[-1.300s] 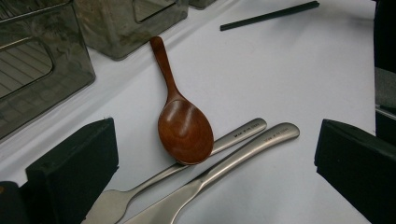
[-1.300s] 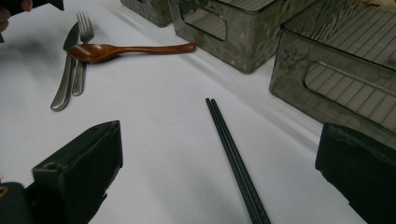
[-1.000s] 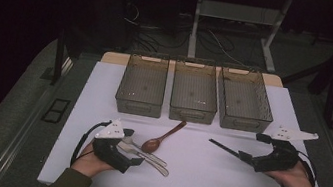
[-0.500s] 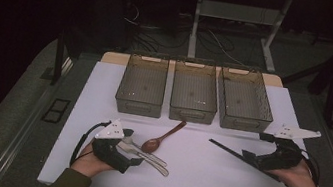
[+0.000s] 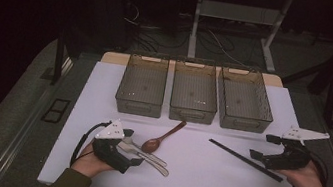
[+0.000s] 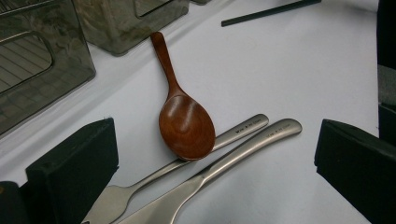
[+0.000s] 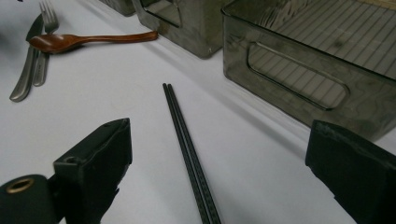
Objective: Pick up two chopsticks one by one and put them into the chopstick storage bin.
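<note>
On the left of the desk (image 5: 104, 89), the left tool (image 5: 131, 149) rests low with its jaws spread wide and nothing between the pads. Its own view shows the cutlery lying just ahead: a steel fork (image 6: 187, 165) and a steel knife (image 6: 224, 163) side by side, with the bowl of a wooden spoon (image 6: 186, 123) resting across the fork's handle. To lift any one piece cleanly, the person would do best to take the spoon first, since it lies on top, and to close on its slim handle rather than on the rounded bowl.

Behind, three clear bins (image 5: 195, 93) stand in a row, all apparently empty, so any of them is free to receive a piece.

On the right, the right tool (image 5: 260, 146) has its jaws wide as well, though they have just been closing a little, and a pair of black chopsticks (image 7: 187, 149) lies between them on the desk, touched by neither pad. The two sticks lie pressed together, which probably helps: the tool should come down level, straddle both at once near this end, and squeeze squarely so that neither stick rolls out or crosses the other.
</note>
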`<state>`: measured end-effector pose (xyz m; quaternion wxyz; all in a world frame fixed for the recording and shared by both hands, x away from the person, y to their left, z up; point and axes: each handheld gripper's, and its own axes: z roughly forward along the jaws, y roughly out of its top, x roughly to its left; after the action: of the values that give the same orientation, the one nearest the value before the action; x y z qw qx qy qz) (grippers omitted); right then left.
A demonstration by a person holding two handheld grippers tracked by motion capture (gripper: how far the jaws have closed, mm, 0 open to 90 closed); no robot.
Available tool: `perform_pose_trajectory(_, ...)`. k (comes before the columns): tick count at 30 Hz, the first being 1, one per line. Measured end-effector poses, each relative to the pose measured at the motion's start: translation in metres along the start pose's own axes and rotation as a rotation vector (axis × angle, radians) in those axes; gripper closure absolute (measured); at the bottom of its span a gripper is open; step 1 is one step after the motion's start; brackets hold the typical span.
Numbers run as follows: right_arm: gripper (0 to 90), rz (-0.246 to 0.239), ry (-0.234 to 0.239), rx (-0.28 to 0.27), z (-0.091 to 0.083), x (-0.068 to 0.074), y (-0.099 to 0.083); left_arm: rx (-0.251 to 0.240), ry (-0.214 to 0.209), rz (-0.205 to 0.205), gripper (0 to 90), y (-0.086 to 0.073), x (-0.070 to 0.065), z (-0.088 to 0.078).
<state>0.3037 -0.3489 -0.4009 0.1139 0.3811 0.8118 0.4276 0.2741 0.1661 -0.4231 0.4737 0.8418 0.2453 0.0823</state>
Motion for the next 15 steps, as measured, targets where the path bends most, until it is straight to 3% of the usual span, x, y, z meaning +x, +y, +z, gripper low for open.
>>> perform_pose_trajectory(1, 14.7, -0.002, -0.005, 0.003, -0.0012, -0.0016, -0.0012, 0.001, -0.001, 0.0, 0.0, -0.0001, 0.0001, 0.0)
perform_pose_trajectory(7, 16.0, 0.003, -0.014, 0.027, -0.0013, -0.0039, -0.0042, 0.002, -0.001, 0.0, 0.0, -0.0003, 0.0, 0.0001)
perform_pose_trajectory(15, 24.1, 0.005, -0.005, 0.063, 0.0007, -0.0071, -0.0097, 0.004, -0.005, -0.006, 0.0, -0.0009, 0.0006, 0.0013)
